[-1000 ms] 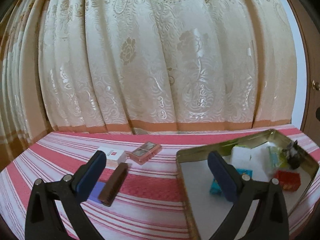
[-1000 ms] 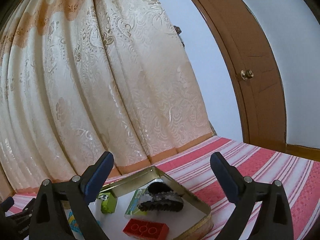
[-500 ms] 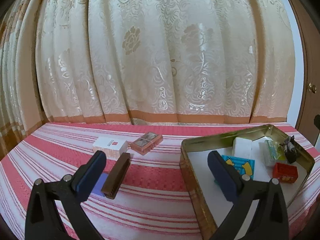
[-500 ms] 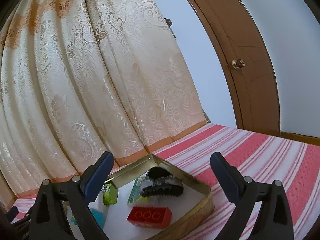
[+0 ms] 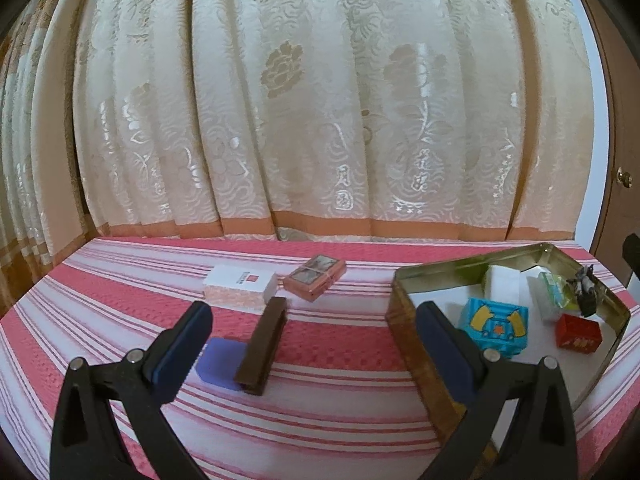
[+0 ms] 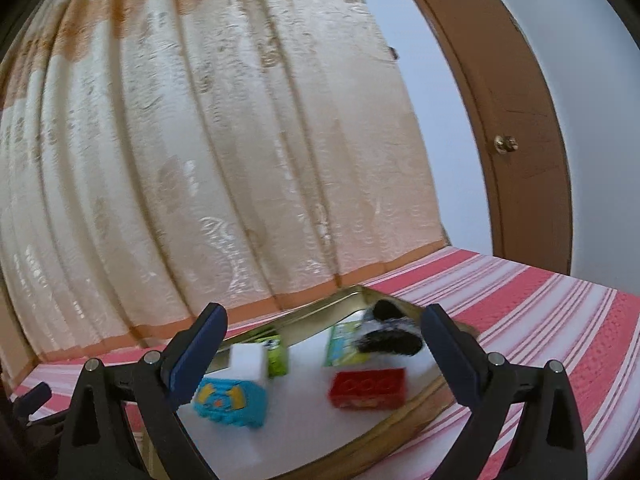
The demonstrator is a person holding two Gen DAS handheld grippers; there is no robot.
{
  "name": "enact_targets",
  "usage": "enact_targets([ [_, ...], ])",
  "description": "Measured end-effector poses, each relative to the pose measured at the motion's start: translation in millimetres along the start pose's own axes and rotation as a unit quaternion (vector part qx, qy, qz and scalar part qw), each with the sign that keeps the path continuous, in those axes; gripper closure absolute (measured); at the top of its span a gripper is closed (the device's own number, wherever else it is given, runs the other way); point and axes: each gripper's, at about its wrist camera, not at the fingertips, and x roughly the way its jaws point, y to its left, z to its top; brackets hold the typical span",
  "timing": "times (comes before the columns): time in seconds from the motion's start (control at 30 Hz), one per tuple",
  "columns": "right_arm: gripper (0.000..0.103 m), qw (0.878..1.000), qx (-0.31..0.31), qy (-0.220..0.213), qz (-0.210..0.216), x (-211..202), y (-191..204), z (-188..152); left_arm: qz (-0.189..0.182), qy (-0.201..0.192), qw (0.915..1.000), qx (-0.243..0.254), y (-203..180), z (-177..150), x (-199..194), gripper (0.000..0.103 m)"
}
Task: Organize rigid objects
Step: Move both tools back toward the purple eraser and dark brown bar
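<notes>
Both hand-held tools are raised above the red-and-white striped cloth (image 5: 328, 420), each with jaws spread wide and nothing between them: left gripper (image 5: 312, 332), right gripper (image 6: 322, 334). Outside the gold tin (image 5: 404, 320), to its left, lie a brown bar (image 5: 262, 350), a purple block (image 5: 218, 362) touching the bar's left side, a white box (image 5: 242, 286) just behind them, and a pink case (image 5: 316, 278) beside that box. Inside the tin sit a blue toy (image 5: 496, 326), a white block (image 5: 502, 284), a red brick (image 5: 578, 334), a green carton (image 6: 278, 356) and a black-and-white toy (image 6: 390, 336), blurred in the right wrist view. A cream curtain (image 5: 320, 100) hangs behind.
</notes>
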Motion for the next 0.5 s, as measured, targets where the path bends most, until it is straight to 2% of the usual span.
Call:
enact_targets([
  [0.5, 0.004, 0.998, -0.037, 0.014, 0.041, -2, 77, -18, 0.004, 0.022, 0.9995, -0.023, 51, 0, 14, 0.0],
])
